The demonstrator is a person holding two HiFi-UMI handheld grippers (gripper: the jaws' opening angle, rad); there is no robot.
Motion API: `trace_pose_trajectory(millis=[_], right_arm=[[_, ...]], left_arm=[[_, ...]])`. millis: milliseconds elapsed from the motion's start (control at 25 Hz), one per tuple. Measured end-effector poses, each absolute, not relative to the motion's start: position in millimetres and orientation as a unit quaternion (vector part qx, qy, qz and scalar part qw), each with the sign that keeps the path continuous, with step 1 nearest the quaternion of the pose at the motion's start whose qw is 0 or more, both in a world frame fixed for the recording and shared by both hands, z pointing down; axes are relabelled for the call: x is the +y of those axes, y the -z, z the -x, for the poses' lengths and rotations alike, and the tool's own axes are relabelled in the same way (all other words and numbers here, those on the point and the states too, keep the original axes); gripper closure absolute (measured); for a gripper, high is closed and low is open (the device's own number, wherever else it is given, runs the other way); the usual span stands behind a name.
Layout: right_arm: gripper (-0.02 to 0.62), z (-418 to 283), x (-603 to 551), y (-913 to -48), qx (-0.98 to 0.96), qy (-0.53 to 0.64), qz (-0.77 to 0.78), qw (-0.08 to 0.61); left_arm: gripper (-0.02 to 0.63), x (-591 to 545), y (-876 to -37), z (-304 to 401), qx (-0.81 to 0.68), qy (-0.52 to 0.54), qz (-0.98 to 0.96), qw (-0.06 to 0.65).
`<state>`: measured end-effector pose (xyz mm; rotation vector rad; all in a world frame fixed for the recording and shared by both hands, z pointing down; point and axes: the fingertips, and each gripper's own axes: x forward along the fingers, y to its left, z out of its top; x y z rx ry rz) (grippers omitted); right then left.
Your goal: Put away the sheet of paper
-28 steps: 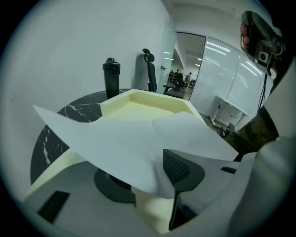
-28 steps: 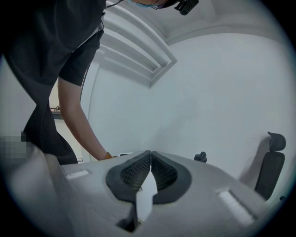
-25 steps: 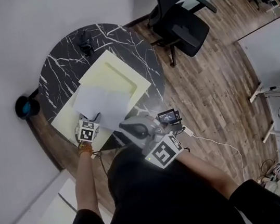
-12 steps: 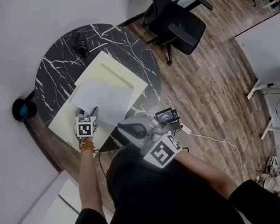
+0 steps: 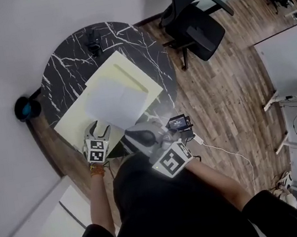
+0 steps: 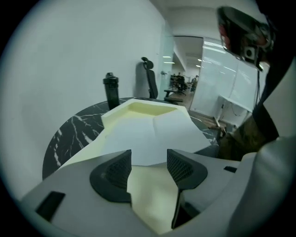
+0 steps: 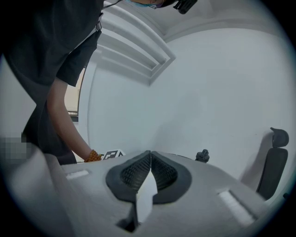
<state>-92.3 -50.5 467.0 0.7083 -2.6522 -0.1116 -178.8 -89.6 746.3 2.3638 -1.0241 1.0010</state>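
Note:
The white sheet of paper [image 5: 115,101] lies on a pale yellow open folder [image 5: 76,121] on the round black marble table [image 5: 144,54]. My left gripper [image 5: 99,131] hovers at the folder's near end, just short of the sheet's near edge. Its jaws have just been opening and stand open with nothing between them. In the left gripper view the sheet [image 6: 152,134] lies just past the left gripper [image 6: 149,159], with the yellow folder [image 6: 148,109] under it. My right gripper [image 5: 133,135] sits near the table's front edge, right of the sheet. In its own view the right gripper [image 7: 151,159] is shut and holds nothing.
A black bottle [image 5: 92,40] stands at the table's far side. A black office chair [image 5: 194,21] is beyond the table on the right. A blue round object [image 5: 27,108] sits on the floor at the left. A small black device [image 5: 178,122] lies by the table's near right edge.
The left gripper has let go of the sheet's near corner, opened wider and drawn back toward me. The sheet now rests on the folder. The right gripper has not moved.

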Motion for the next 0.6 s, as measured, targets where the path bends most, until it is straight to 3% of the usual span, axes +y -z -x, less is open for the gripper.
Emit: trace_pose_trajectory(millis=[80, 280, 600], right_arm=[[0.591, 93.5, -50.7, -467.1, -0.946, 0.040, -0.253, 0.196], [0.591, 93.0, -49.7, -466.0, -0.945, 0.041, -0.255, 0.199], [0.591, 74.8, -52.9, -466.2, -0.939, 0.037, -0.276, 0.203]], left_arm=[[0.353, -73.9, -763.1, 162.3, -0.329, -0.374, -0.851, 0.168], [0.353, -87.1, -791.9, 150.4, -0.332, -0.392, -0.830, 0.217], [0.353, -109.1, -835.1, 136.1, -0.265, -0.474, -0.810, 0.221]])
